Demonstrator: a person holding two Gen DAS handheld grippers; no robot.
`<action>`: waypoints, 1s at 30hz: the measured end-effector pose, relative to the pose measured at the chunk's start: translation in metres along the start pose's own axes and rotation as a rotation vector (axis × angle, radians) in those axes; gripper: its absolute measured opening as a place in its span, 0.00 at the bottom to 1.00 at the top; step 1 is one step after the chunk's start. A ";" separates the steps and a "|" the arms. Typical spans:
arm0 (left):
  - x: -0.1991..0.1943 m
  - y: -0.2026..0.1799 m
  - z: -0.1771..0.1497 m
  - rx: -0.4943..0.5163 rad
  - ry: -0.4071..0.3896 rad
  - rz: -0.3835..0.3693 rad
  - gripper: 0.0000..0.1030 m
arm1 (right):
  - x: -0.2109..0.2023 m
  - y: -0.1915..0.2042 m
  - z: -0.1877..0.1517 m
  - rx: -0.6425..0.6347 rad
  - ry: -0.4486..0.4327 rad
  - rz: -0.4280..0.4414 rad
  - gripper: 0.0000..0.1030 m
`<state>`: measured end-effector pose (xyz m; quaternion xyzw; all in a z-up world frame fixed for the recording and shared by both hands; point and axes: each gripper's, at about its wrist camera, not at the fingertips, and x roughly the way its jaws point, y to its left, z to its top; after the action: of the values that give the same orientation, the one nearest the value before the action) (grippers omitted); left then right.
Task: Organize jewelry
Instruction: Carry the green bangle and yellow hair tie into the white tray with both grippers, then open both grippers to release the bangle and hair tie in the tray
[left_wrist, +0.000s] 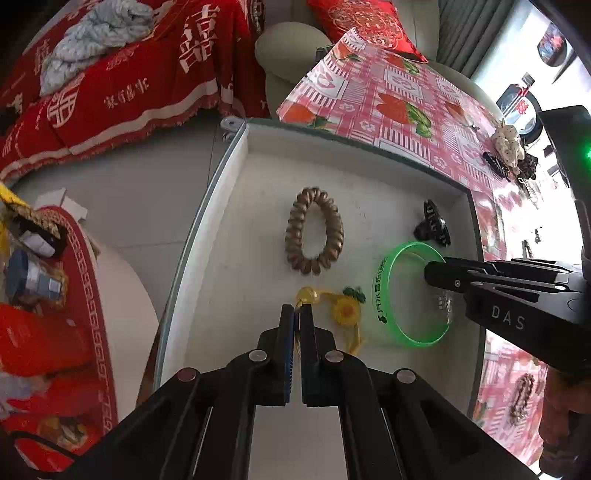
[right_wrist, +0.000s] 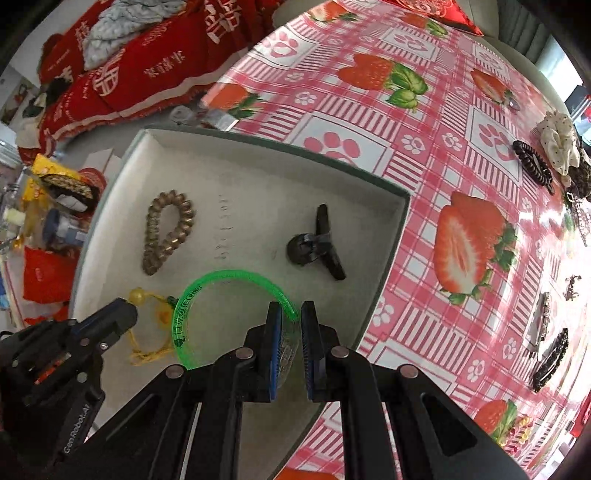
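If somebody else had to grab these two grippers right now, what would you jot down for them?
Left gripper: shut on the yellow bead charm with tassel, low in the white tray.
Right gripper: shut on a clear bracelet, beside the green plastic bangle.
Already in the tray: bronze spiral hair tie, black claw clip, bangle.
Left: release both pieces, then fetch the cream scrunchie and dark clips from the strawberry tablecloth.

Strawberry tablecloth table (right_wrist: 461, 229), white tray (right_wrist: 243, 192), hair ties (right_wrist: 533, 164)
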<state>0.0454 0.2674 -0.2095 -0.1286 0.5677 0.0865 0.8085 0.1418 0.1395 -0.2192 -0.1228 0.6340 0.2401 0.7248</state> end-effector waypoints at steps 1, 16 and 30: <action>0.001 -0.001 0.002 0.005 0.000 0.003 0.09 | 0.000 -0.001 0.001 0.004 -0.004 -0.004 0.11; 0.004 -0.011 0.006 0.075 0.006 0.122 0.09 | 0.000 -0.005 0.013 -0.002 -0.010 -0.001 0.17; -0.012 -0.017 0.005 0.096 0.000 0.131 0.09 | -0.041 -0.013 0.010 0.042 -0.092 0.094 0.36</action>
<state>0.0509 0.2529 -0.1943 -0.0523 0.5783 0.1119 0.8064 0.1534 0.1249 -0.1794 -0.0664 0.6101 0.2656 0.7435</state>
